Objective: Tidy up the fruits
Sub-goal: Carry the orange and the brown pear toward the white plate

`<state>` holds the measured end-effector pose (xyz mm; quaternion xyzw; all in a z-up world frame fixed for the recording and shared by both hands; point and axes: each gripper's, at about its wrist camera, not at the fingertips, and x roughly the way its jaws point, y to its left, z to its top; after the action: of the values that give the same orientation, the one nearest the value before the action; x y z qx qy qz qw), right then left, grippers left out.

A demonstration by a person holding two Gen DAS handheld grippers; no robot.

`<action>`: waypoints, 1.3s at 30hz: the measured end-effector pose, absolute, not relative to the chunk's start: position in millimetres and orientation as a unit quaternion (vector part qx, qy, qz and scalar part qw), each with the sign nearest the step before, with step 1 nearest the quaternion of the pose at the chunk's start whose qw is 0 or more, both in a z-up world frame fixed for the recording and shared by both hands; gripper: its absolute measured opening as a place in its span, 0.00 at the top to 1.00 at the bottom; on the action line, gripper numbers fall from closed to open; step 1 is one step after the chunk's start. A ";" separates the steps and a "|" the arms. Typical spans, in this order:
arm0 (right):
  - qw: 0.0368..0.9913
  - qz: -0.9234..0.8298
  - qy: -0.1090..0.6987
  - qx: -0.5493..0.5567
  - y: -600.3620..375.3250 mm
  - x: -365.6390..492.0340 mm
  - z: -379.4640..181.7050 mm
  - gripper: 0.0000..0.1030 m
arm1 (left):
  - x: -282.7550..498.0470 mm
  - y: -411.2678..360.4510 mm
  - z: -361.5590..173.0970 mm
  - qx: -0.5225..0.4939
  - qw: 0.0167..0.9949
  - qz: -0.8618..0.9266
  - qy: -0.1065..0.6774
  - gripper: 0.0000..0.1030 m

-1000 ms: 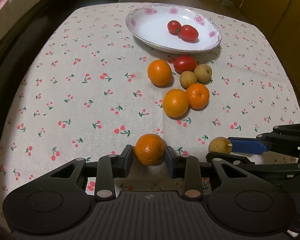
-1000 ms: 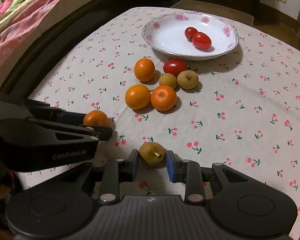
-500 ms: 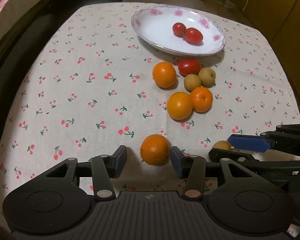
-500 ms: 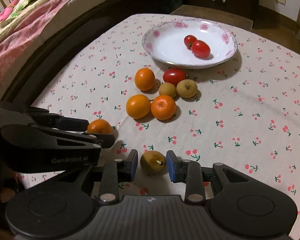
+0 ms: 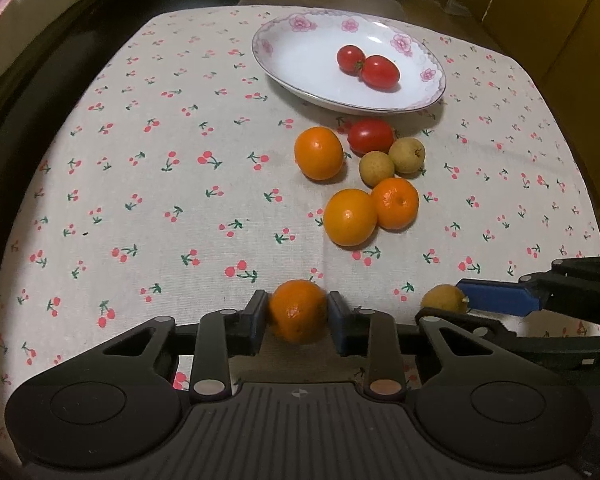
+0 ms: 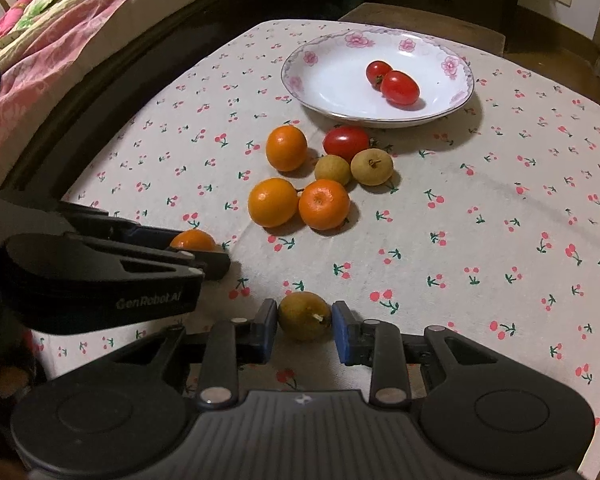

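Orange [image 5: 298, 310] between left claw [image 5: 298, 316] pads, longan [image 6: 305, 315] between right claw [image 6: 305, 326] pads.

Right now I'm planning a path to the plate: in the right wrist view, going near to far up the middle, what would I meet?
Brown fruit between the right hand-held gripper's fingers → pair of oranges → two brown fruits → loose tomato → plate holding two tomatoes.
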<state>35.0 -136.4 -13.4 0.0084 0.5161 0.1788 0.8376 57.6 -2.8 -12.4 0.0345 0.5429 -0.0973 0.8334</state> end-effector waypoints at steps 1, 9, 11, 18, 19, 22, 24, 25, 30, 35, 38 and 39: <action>0.839 0.178 0.515 0.009 -137.2 35.1 -12.1 0.71 | 57.8 -3.2 -12.0 0.035 0.833 -0.097 0.543 0.62; 0.843 0.176 0.508 0.021 -142.5 36.9 -5.4 0.71 | 55.7 -5.4 -3.3 0.032 0.838 -0.107 0.534 0.62; 0.845 0.175 0.505 0.024 -143.8 37.9 -3.1 0.71 | 56.1 -5.7 -2.1 0.029 0.838 -0.108 0.534 0.62; 0.852 0.168 0.495 0.036 -150.7 42.2 4.1 0.71 | 57.5 -8.3 3.3 0.020 0.841 -0.114 0.529 0.62; 0.852 0.167 0.495 0.037 -150.9 42.8 4.0 0.71 | 58.0 -8.4 3.7 0.019 0.841 -0.114 0.529 0.62; 0.853 0.165 0.494 0.038 -152.0 44.0 5.1 0.71 | 61.0 -10.1 4.5 0.018 0.842 -0.112 0.527 0.62; 0.854 0.163 0.492 0.039 -153.3 45.6 6.0 0.71 | 62.6 -10.8 5.4 0.016 0.843 -0.111 0.526 0.62; 0.855 0.161 0.492 0.041 -154.4 46.6 6.5 0.71 | 63.6 -11.6 6.4 0.016 0.844 -0.111 0.524 0.62; 0.858 0.155 0.487 0.046 -158.2 53.8 10.1 0.71 | 70.8 -14.9 10.7 0.015 0.848 -0.110 0.519 0.61; 0.864 0.153 0.478 0.049 -159.9 61.9 16.5 0.71 | 77.8 -19.6 16.3 0.015 0.852 -0.111 0.511 0.62; 0.866 0.148 0.475 0.052 -163.9 68.2 19.2 0.71 | 84.8 -21.9 19.0 0.017 0.854 -0.109 0.508 0.61; 0.867 0.146 0.474 0.054 -165.3 70.9 20.1 0.71 | 87.5 -23.2 19.8 0.018 0.855 -0.109 0.507 0.61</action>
<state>70.9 -165.3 20.1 0.0539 0.4741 0.1463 0.8666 87.5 -23.2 19.8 0.0183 0.5067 -0.1087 0.8551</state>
